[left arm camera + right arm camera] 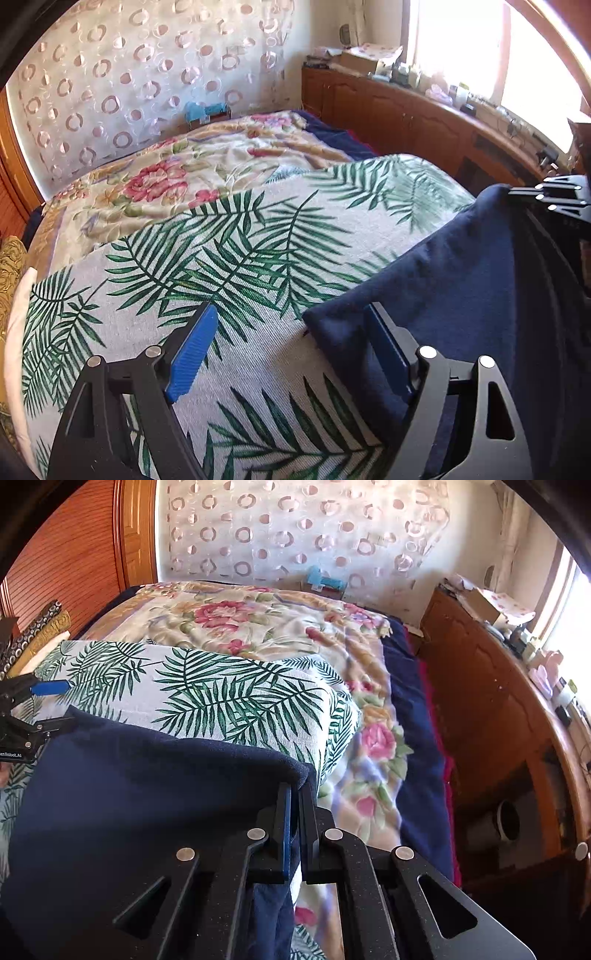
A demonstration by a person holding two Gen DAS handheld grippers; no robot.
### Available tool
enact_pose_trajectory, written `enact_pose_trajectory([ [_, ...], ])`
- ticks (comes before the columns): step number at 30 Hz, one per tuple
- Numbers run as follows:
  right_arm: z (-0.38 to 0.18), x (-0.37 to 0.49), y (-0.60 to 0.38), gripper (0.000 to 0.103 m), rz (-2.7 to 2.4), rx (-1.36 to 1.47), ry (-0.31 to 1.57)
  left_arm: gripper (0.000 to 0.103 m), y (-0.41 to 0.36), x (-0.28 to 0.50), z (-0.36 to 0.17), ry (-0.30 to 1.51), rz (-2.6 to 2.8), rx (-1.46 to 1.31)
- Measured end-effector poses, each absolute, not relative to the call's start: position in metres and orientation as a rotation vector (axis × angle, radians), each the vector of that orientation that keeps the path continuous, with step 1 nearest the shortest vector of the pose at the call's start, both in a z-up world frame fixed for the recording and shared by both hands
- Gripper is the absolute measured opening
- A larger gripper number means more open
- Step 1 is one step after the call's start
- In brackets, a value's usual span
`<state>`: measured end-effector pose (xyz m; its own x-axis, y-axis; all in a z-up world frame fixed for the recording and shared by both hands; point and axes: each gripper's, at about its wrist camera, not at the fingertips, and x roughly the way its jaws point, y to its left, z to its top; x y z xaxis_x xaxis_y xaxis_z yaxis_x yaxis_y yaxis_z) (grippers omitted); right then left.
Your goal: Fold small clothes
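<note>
Pinching navy garment corner: right tongs | left tongs spread wide

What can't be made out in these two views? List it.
- Navy garment: its type and full shape, cut off by the right wrist view's bottom edge.
- Left gripper: its right finger overlaps the garment's corner; contact unclear.
- Right gripper: the pinched edge is hidden between the fingers.

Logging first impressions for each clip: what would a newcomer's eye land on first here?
Most likely the dark navy cloth garment, lying over the white cover printed with green palm leaves on the bed. The right gripper is shut on the garment's corner, while the left gripper stands open at its opposite edge. Behind lies a crumpled floral blanket with pink roses.
</note>
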<state>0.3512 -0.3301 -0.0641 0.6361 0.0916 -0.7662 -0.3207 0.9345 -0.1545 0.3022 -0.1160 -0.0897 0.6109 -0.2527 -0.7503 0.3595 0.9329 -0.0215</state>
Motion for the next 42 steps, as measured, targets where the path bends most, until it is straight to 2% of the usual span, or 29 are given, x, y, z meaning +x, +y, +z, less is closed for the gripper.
enact_pose_trajectory([
  [3, -0.056, 0.341, -0.334, 0.003, 0.239, -0.257, 0.84, 0.082, -0.114, 0.287, -0.078, 0.81, -0.369, 0.127],
  [4, -0.05, 0.334, -0.334, 0.009, 0.236, -0.257, 0.823, 0.082, -0.112, 0.278, -0.072, 0.798, -0.377, 0.122],
  [8, -0.024, 0.288, -0.33, 0.02, 0.265, -0.25, 0.757, 0.082, -0.113, 0.249, -0.056, 0.762, -0.409, 0.104],
  [10, -0.014, 0.26, -0.329, 0.042, 0.279, -0.236, 0.73, 0.082, -0.112, 0.232, -0.051, 0.751, -0.43, 0.085],
  [12, -0.009, 0.227, -0.327, 0.05, 0.297, -0.223, 0.708, 0.082, -0.112, 0.217, -0.048, 0.744, -0.447, 0.07],
  [17, -0.019, 0.157, -0.326, 0.05, 0.354, -0.187, 0.716, 0.082, -0.115, 0.176, -0.046, 0.726, -0.479, 0.046],
  [24, -0.062, 0.108, -0.34, 0.05, 0.38, -0.113, 0.786, 0.082, -0.119, 0.132, -0.054, 0.732, -0.495, 0.039],
  [28, -0.079, 0.103, -0.359, 0.047, 0.371, -0.07, 0.811, 0.082, -0.119, 0.113, -0.057, 0.739, -0.49, 0.036],
  [42, -0.098, 0.098, -0.376, 0.047, 0.357, 0.085, 0.858, 0.082, -0.128, 0.082, -0.055, 0.747, -0.51, 0.079],
])
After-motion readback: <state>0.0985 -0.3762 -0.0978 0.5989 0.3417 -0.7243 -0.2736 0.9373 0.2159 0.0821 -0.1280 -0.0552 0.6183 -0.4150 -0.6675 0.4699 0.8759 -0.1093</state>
